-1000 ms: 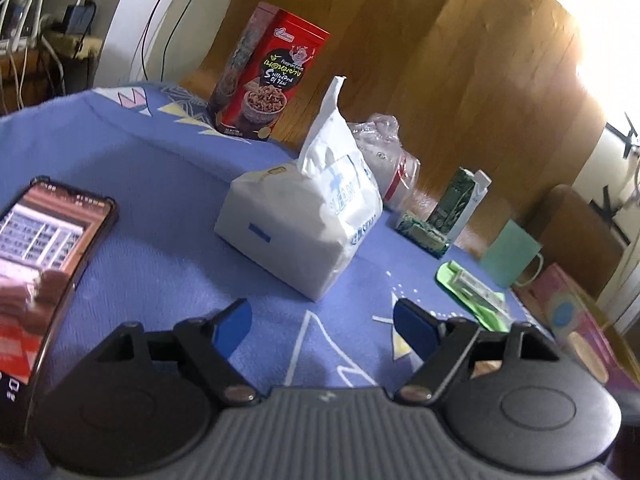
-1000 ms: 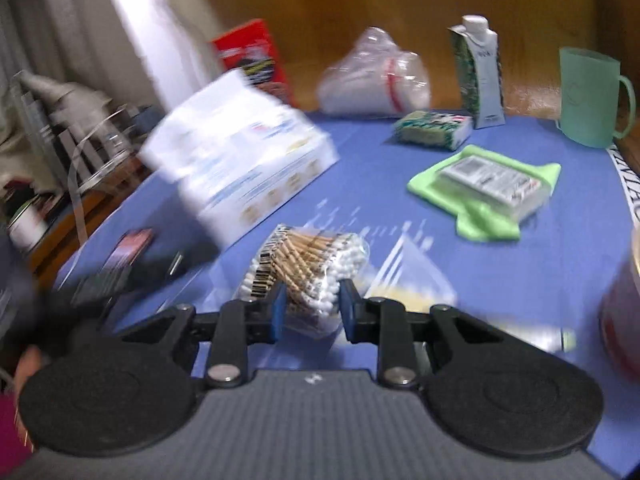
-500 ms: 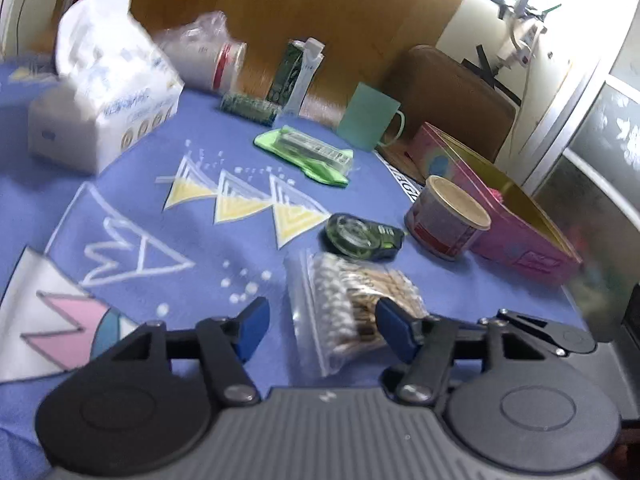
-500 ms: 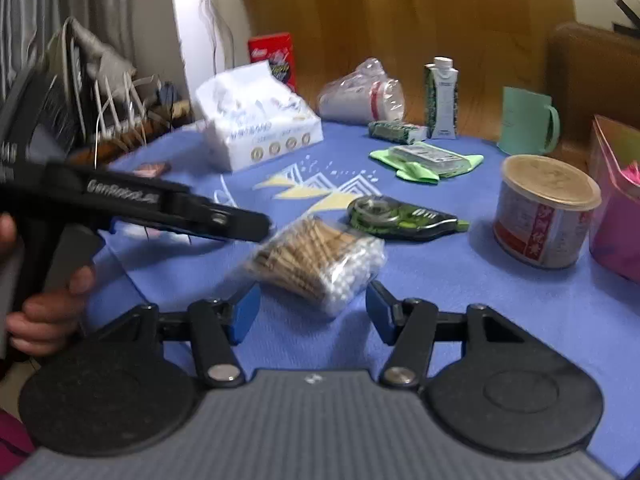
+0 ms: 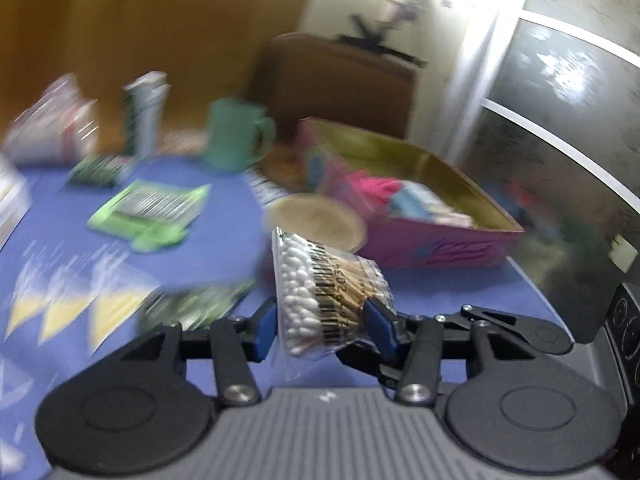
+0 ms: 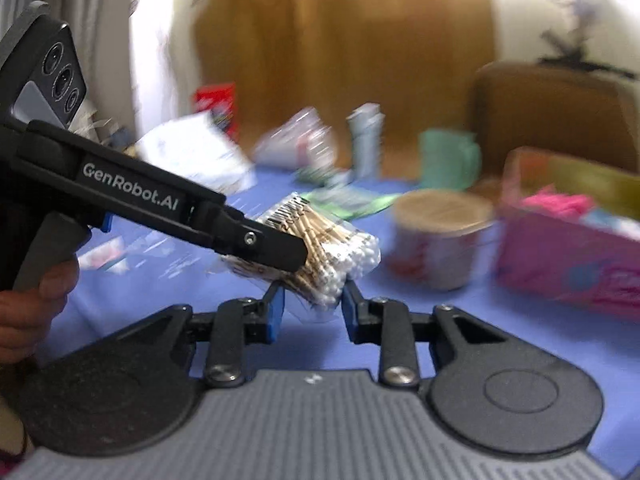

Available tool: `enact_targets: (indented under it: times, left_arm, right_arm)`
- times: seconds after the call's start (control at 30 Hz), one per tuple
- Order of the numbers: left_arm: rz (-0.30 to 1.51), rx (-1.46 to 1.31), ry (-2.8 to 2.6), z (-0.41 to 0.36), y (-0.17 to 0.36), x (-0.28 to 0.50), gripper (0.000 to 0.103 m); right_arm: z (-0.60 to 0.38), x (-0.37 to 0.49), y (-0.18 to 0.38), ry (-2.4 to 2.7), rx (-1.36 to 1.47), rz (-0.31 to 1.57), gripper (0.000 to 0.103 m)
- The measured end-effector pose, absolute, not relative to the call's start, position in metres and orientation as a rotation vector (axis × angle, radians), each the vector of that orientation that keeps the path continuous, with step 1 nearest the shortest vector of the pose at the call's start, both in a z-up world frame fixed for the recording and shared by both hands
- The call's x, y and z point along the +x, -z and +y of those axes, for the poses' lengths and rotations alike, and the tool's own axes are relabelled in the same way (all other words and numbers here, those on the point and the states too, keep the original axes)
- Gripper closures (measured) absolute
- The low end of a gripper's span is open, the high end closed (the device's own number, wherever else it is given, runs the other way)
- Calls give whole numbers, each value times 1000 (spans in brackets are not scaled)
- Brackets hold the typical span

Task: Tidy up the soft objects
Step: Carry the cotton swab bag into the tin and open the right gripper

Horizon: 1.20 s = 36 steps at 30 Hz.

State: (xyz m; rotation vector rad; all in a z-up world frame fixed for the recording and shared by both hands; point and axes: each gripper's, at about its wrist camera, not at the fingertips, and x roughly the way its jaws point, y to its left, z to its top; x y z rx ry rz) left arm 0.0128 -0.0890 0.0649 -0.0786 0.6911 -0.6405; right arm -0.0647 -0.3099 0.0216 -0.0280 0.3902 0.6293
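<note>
Black gripper [image 5: 324, 326], blue finger pads [image 5: 265, 326]

There is one bag of cotton swabs [image 5: 324, 292], one pink box [image 5: 432, 236], one round tub [image 5: 316, 220], one green mug [image 5: 234, 140], one tall carton [image 5: 146, 114] and one green cloth [image 5: 148, 216]. Two claws show: the left claw [image 5: 322, 326] and the right claw [image 6: 312, 312].

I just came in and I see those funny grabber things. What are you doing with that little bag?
A person holds a grabber in each hand. The left gripper is shut on the bag of cotton swabs, lifting it off the blue table. The right gripper sits just under the bag, open, not pinching it. A pink box with soft things waits beyond.
</note>
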Motion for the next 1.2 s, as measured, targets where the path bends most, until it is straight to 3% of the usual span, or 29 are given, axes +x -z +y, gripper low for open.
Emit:
enact_targets:
  times: [0.33,0.47,0.57,0.73,1.2]
  left_arm:
    - [643,32,733,-220,-85,78,55]
    - [613,62,652,-249,-82,101,27]
    - [622,69,590,-259,-79,114,26]
    - [617,46,585,-250,-79,106,23]
    - [564,11,632,-197,-91,42,22]
  right_arm:
    - [-406,-9,-38,-359,81,326,69]
    - [-430,26,-41,-297,99,322,67]
    - [-441,62,-36,-246,80,315,58]
    - [-451,90,-21,-129,61,322,58]
    - [-453,39,-27,-126,167,262,58]
